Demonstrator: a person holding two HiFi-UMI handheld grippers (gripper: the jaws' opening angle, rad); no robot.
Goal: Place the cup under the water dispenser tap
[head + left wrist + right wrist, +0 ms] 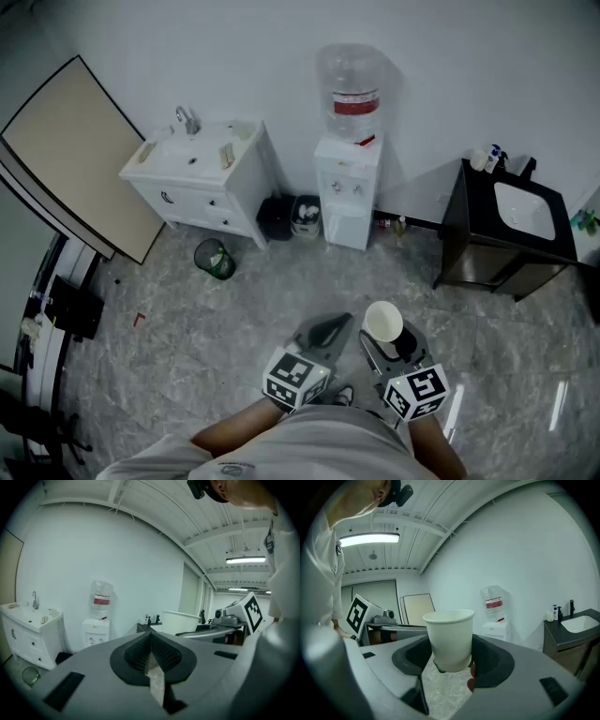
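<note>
Cup (449, 634) in your right gripper (451, 665), dispenser (347, 192) far off
Your right gripper pinches the light, crushable paper cup low on its wall; squeeze gently. Your left gripper (151, 656) is pressed together.

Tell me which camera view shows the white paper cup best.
The right gripper view: the white paper cup stands upright, close, clamped in the right tongs, rim and wall both visible. The head view shows only its open mouth from above; the left gripper view catches just its upper part, off to the side.
</note>
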